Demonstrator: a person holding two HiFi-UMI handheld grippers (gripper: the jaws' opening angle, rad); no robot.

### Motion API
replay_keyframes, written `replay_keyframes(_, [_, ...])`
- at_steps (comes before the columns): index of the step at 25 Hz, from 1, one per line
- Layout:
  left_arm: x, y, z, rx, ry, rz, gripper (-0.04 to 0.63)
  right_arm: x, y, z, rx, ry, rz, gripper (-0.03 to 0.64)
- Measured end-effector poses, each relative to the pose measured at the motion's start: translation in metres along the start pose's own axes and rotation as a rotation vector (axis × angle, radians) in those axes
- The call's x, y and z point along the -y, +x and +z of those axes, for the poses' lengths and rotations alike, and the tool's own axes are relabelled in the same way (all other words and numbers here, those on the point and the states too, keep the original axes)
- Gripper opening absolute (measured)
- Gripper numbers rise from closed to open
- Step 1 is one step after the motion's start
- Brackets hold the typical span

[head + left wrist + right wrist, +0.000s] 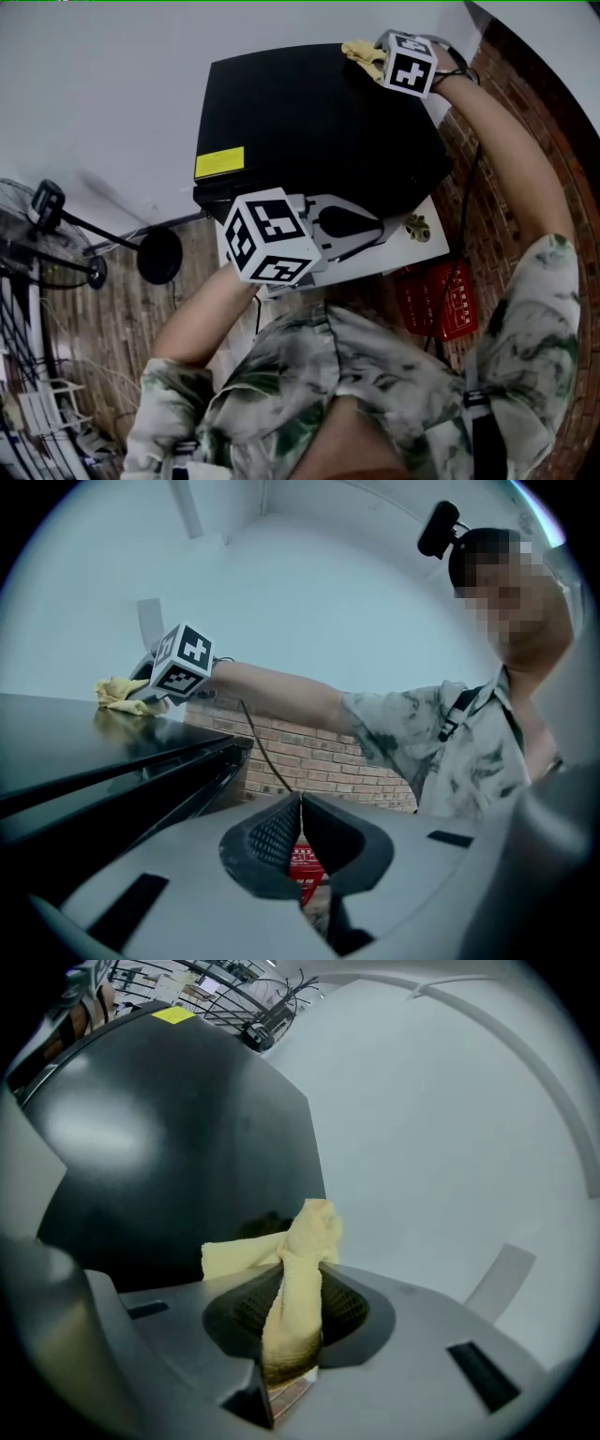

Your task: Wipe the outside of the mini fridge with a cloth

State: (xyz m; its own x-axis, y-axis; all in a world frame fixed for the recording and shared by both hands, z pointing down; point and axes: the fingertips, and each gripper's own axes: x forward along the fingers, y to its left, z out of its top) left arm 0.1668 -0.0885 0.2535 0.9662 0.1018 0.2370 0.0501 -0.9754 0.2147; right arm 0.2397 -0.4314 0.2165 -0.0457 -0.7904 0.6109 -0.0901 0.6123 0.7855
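- The black mini fridge (pixel 319 131) stands against a white wall (pixel 112 66) and is seen from above. A yellow sticker (pixel 219 162) sits by its near left corner.
- The yellow cloth (pixel 291 1260) is held by the right gripper (pixel 295 1312). Its 2 jaws are clamped on a bunched fold that sticks up past the tips. A flatter flap of the cloth spreads to the left onto the black surface.
- In the head view, that gripper and the cloth are at the far right corner of the fridge top, close to the wall. The cloth touches the top.
- The person's right arm (pixel 511 159) reaches out over the right side of the fridge to get there.
- The left gripper (pixel 300 841) has its 2 jaws pressed together with nothing between them. Only a thin slit shows at the tips.
- In the head view, the left gripper is at the near edge of the fridge. In its own view the fridge's dark edge runs along the left, just beside it.
- A brick wall (pixel 309 761) lies to the right of the fridge, and a red box (pixel 441 300) sits near it.
- A fan (pixel 42 234) on a stand is at the far left, well apart from the fridge.
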Motion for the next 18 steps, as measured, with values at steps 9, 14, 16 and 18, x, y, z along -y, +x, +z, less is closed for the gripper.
replay_keyframes(9, [-0.013,0.026,0.012,0.026,0.004,0.048,0.026,0.005,-0.003,-0.028,0.181,0.236,0.022,0.095])
replay_keyframes(14, [-0.011,0.054,0.021,0.064,0.018,0.08,0.026,0.016,-0.022,-0.035,0.333,0.343,0.018,0.095])
replay_keyframes(16, [-0.007,0.058,0.022,0.074,0.026,0.091,0.026,0.021,-0.033,-0.031,0.361,0.328,0.0,0.096])
replay_keyframes(18, [-0.003,0.063,0.021,0.083,0.031,0.098,0.028,0.025,-0.043,-0.032,0.392,0.331,-0.019,0.096])
